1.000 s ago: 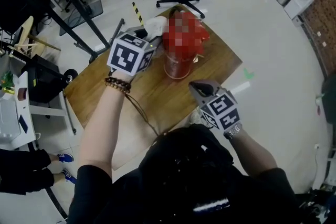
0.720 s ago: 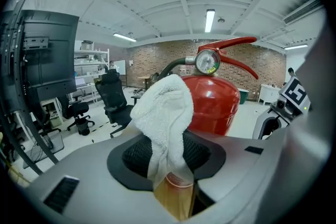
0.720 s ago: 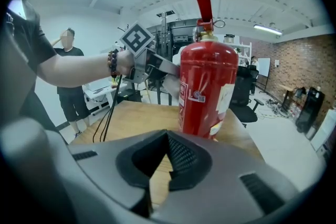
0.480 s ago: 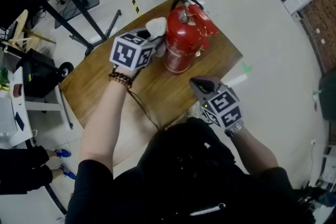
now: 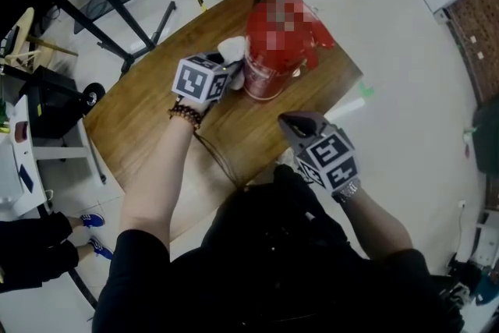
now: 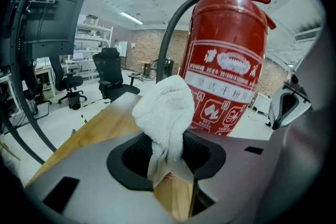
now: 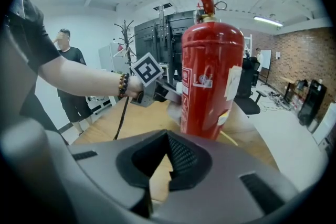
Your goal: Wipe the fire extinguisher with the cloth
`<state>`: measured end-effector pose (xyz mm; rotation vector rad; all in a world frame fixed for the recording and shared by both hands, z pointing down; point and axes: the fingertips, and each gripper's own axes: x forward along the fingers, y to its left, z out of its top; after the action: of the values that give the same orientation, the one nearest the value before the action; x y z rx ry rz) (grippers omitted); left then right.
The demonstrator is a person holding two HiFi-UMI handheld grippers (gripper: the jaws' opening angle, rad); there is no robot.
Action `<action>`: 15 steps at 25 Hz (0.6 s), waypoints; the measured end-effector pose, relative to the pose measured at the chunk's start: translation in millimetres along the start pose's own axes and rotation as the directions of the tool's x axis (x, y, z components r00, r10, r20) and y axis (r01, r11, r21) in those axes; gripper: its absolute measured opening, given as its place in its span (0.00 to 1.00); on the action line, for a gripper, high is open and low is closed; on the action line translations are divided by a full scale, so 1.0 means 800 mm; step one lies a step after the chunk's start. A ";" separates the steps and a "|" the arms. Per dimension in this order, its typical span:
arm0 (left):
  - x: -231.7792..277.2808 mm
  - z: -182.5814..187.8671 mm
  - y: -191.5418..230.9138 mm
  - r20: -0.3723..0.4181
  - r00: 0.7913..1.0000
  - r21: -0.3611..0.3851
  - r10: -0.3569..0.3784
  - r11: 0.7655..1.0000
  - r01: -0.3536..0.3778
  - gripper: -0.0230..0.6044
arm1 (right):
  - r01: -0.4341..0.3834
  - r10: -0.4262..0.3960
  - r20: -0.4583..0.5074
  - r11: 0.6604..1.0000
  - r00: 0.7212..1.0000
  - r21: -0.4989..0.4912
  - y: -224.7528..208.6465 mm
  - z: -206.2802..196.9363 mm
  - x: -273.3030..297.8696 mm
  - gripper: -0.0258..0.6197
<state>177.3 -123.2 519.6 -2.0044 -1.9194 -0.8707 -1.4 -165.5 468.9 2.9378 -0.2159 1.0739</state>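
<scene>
Now left gripper (image 6: 167,155) pinches cloth (image 6: 165,113) just beside fire extinguisher (image 6: 228,65), right gripper (image 7: 168,157) jaws pressed together, empty; best keep the wad flat against the cylinder, stroking evenly.

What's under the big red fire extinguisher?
A wooden table: the fire extinguisher stands upright on it. The patch of table right beneath its base is covered, so anything there can't be seen.
</scene>
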 end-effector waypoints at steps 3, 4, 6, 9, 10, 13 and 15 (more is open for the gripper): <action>0.016 -0.022 0.006 -0.027 1.000 -0.029 -0.004 1.000 0.003 0.27 | 0.003 -0.003 -0.004 1.000 1.000 0.014 -0.002 -0.004 0.002 0.07; 0.022 -0.029 0.009 -0.034 0.999 -0.048 -0.007 0.999 0.006 0.27 | 0.005 -0.005 -0.005 1.000 1.000 0.018 -0.002 -0.006 0.003 0.07; 0.030 -0.041 0.015 -0.045 0.999 -0.095 -0.015 0.995 0.011 0.27 | 0.009 -0.009 -0.007 1.000 1.000 0.026 -0.004 -0.008 0.004 0.07; 0.041 -0.055 0.021 -0.061 0.998 -0.140 -0.022 0.990 0.013 0.27 | 0.017 -0.017 -0.009 0.999 1.000 0.041 -0.004 -0.013 0.003 0.07; 0.044 -0.060 0.022 -0.069 0.997 -0.146 -0.020 0.989 0.010 0.27 | 0.020 -0.020 -0.011 0.999 1.000 0.047 -0.004 -0.015 0.003 0.07; 0.054 -0.074 0.026 -0.093 0.996 -0.154 -0.006 0.988 -0.008 0.27 | 0.024 -0.023 -0.016 0.998 1.000 0.059 -0.005 -0.019 0.003 0.07; 0.059 -0.085 0.028 -0.103 0.995 -0.169 0.000 0.985 -0.017 0.27 | 0.026 -0.025 -0.018 0.998 1.000 0.063 -0.004 -0.021 0.003 0.07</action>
<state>179.7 -123.7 605.2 -2.0146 -1.8345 -1.1477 -9.9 -161.4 483.2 2.9764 -0.1472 1.1235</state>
